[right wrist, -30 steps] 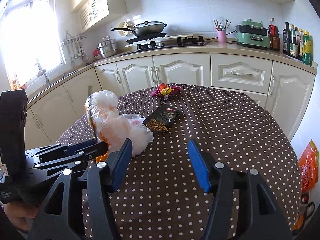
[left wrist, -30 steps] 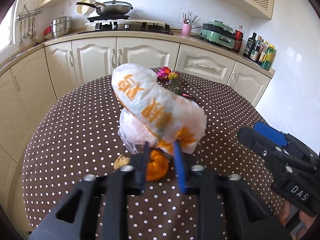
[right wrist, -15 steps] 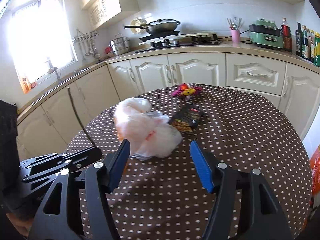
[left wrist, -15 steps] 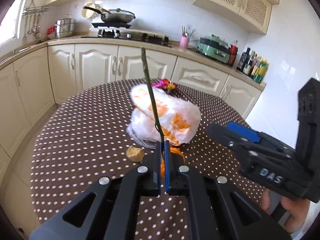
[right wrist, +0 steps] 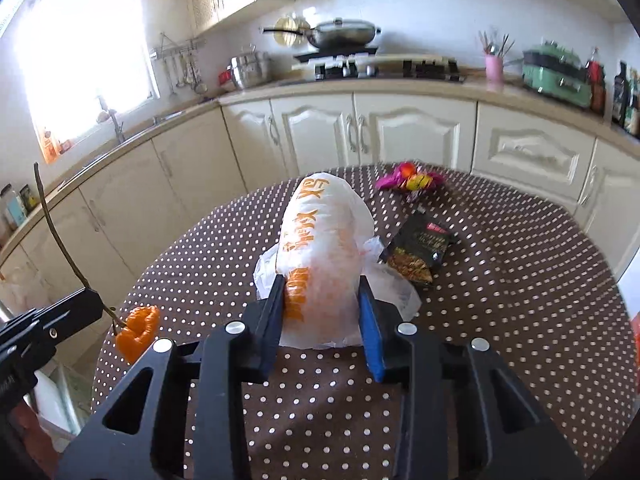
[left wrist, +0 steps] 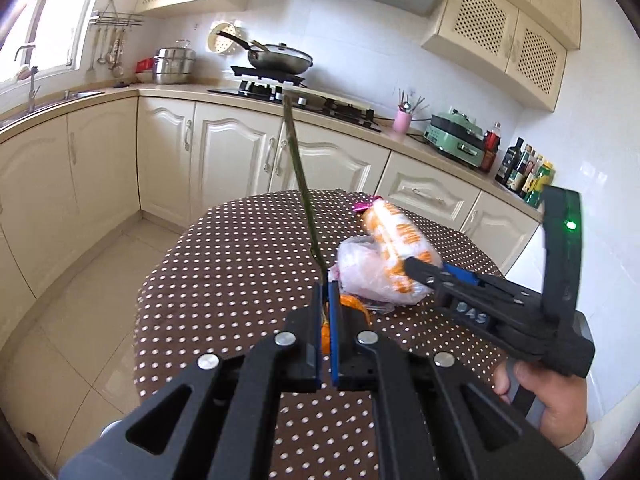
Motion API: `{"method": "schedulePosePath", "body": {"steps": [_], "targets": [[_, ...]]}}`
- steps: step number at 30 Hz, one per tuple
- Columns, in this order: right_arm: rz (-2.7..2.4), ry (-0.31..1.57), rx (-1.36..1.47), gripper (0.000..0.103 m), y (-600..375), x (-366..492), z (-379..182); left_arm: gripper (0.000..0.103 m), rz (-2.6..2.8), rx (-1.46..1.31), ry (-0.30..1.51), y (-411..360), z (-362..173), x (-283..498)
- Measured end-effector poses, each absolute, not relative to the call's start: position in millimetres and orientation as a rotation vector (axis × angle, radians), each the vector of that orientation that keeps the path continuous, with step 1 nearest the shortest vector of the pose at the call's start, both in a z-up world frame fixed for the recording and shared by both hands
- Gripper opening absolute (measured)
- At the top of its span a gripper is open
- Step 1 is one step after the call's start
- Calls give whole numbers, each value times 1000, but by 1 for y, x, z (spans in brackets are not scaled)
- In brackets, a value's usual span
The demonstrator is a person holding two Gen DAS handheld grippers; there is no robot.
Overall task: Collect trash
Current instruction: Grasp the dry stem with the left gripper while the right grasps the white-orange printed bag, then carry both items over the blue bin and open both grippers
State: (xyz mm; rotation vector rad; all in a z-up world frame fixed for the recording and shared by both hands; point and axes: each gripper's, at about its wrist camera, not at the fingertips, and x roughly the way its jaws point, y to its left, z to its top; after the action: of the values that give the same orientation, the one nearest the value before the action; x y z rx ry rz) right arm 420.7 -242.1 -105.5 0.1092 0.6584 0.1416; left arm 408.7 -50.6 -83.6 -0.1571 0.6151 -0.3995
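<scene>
My left gripper (left wrist: 327, 304) is pinched tight on a thin, woody green-brown stem (left wrist: 301, 184) that rises long and slightly bent above the jaws, with a wrinkled orange peel (right wrist: 138, 332) dangling from its lower end, clear of the worktop (right wrist: 500, 300). My right gripper (right wrist: 322, 312) has just been closing, and its blue-padded jaws now bracket the near end of a white plastic bag (right wrist: 324, 248); both pads look pressed against the crinkled film. The bag, thin and translucent with orange printed lettering, stands in a tall rounded hump on the round worktop, which is draped in a brown cloth with white polka dots.

The left wrist view shows my right hand (left wrist: 556, 404) wrapped around its gripper's handle, the tool angled down towards the bag. Only the right wrist view shows what lies behind the bag: a flat, dark, glossy snack packet (right wrist: 418, 250) just beside it, and farther back near the worktop's far edge a crumpled pink, yellow and red foil wrapper (right wrist: 410, 181). Cream panelled cabinets (right wrist: 400, 136), a hob carrying a lidded wok (left wrist: 280, 58) and a green electric cooker (left wrist: 458, 140) line the wall beyond.
</scene>
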Motion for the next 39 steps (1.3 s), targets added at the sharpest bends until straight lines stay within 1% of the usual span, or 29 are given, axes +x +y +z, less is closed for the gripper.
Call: {"method": "schedulePosePath", "body": {"steps": [5, 9, 14, 17, 23, 27, 33, 39], "targets": [[181, 593, 84, 31, -217, 389, -84, 3, -369, -181, 593, -21, -78, 392], [294, 577, 68, 31, -168, 365, -72, 3, -315, -198, 569, 16, -72, 369], [448, 593, 59, 31, -99, 340, -75, 3, -209, -224, 561, 73, -78, 335], [530, 624, 43, 32, -56, 330, -86, 3, -122, -261, 578, 118, -93, 313], [665, 749, -10, 32, 26, 319, -133, 3, -2, -352, 650, 188, -136, 286], [696, 859, -59, 32, 68, 315, -181, 3, 99, -357, 741, 219, -181, 277], [678, 993, -128, 32, 95, 328, -239, 3, 146, -387, 858, 245, -234, 291], [643, 1054, -150, 32, 103, 340, -271, 4, 153, -394, 914, 254, -264, 316]]}}
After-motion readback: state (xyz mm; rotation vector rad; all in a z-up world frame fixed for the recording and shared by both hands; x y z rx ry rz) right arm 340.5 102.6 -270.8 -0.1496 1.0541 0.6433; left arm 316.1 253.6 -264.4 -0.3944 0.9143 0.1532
